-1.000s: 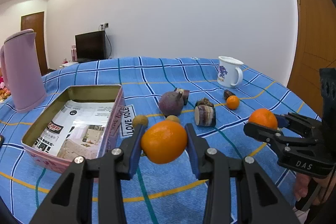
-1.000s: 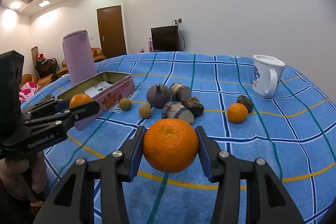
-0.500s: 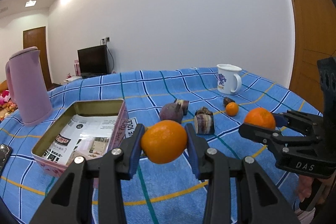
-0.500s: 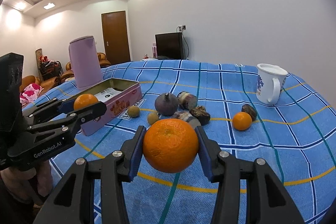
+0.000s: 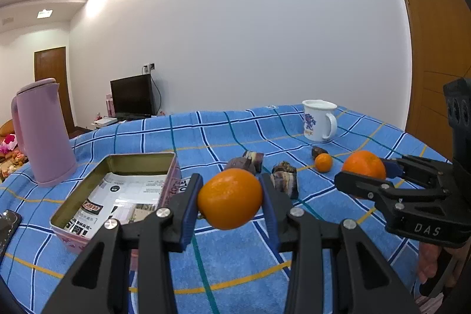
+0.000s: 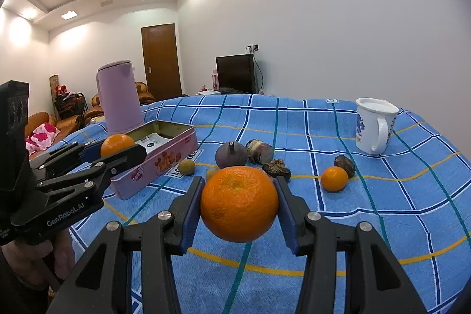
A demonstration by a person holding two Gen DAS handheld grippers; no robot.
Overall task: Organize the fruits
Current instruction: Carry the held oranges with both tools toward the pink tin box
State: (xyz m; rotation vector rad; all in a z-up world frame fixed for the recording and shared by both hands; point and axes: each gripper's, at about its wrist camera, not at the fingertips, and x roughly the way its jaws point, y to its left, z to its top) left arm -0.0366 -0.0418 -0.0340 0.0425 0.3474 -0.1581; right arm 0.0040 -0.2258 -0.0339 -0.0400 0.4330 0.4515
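A: While each gripper pinches an orange above the near cloth edge, what does only the right wrist view show?

B: Two small yellowish fruits (image 6: 187,167) beside the pink tin (image 6: 164,156).

A: Grips?

B: Left gripper (image 5: 230,199) clamps a smooth orange (image 5: 229,198); right gripper (image 6: 239,203) a bigger, dimpled orange (image 6: 239,203). Beyond: purple fruit (image 6: 231,154), mug (image 6: 373,125).

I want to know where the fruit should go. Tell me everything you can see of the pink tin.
The pink tin is a shallow rectangular metal box with no lid on it, its outside pink with a floral print, its inside wall dull gold. Printed paper lies flat on its bottom; no fruit shows inside. It rests level on the blue checked cloth, in front of the lilac jug, with a small round fruit just beside it. Neither gripper touches it.
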